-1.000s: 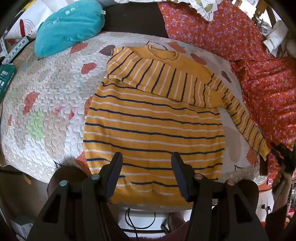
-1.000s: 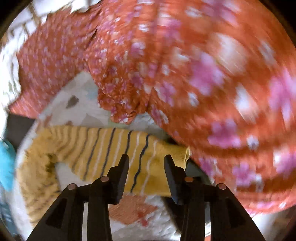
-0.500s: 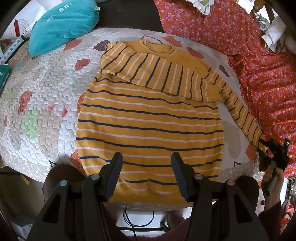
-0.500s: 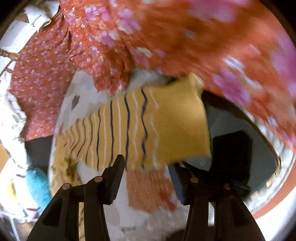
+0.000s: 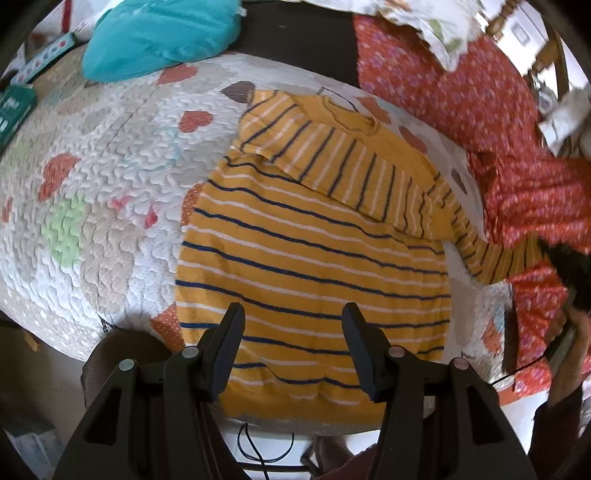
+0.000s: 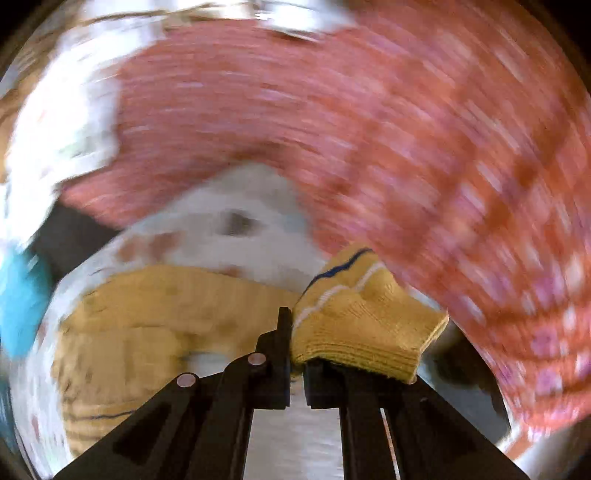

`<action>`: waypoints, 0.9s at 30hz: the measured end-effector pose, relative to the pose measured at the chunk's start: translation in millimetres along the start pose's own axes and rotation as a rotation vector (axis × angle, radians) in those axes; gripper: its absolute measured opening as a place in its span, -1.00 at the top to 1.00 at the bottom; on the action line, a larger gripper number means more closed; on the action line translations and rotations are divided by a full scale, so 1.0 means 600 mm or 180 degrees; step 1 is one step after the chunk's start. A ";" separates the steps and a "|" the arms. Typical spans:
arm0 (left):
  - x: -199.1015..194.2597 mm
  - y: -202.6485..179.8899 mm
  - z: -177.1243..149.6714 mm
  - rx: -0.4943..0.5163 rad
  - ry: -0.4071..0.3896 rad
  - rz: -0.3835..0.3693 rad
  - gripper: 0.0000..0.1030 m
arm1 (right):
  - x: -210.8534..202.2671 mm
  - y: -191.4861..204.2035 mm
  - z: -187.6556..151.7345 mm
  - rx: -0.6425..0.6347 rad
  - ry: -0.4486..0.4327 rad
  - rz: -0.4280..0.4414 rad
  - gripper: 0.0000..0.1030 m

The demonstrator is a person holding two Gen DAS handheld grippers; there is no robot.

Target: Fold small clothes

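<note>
A teal pillow [image 5: 159, 35] lies at eleven o'clock in the left wrist view, on a white quilted cover with heart patches [image 5: 92, 177] spread over the surface. At the centre of that cover a mustard-yellow knitted sweater with navy and white stripes [image 5: 310, 258] lies flat, one sleeve folded across its chest. The left gripper [image 5: 293, 350] hangs above the sweater's hem at six o'clock, fingers partly apart with nothing between them. The sweater's other sleeve [image 5: 495, 258] stretches toward three o'clock, where the right gripper [image 5: 570, 273] shows blurred against an orange-red floral cloth [image 5: 480, 92]. In the right wrist view, the right gripper [image 6: 297, 332] has its fingers clamped together on the sleeve's ribbed yellow cuff [image 6: 362, 325], lifted off the cover; the surroundings are smeared.
</note>
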State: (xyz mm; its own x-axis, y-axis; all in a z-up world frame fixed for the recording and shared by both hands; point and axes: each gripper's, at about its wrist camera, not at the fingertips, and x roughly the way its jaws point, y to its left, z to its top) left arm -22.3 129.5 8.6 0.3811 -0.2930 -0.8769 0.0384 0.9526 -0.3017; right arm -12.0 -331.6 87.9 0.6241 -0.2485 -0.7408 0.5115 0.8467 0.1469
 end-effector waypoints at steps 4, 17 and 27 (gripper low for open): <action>-0.005 0.047 0.003 -0.0145 -0.0068 0.0042 -0.04 | 0.011 0.198 0.012 -0.0663 0.0043 0.0479 0.89; -0.013 0.220 -0.002 -0.0774 -0.0075 0.0147 -0.05 | 0.181 0.671 -0.195 -0.2055 0.0801 0.0903 0.90; 0.004 0.210 0.022 -0.0683 -0.0060 0.0134 -0.06 | 0.197 0.753 -0.260 -0.2555 0.1100 0.1298 -0.03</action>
State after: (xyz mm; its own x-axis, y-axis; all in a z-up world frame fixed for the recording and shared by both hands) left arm -4.6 249.8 -26.5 0.3954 -0.2498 -0.8839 -0.1746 0.9243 -0.3394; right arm 200.8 95.0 -35.2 0.3904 0.1797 -0.9029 -0.3427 0.9387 0.0387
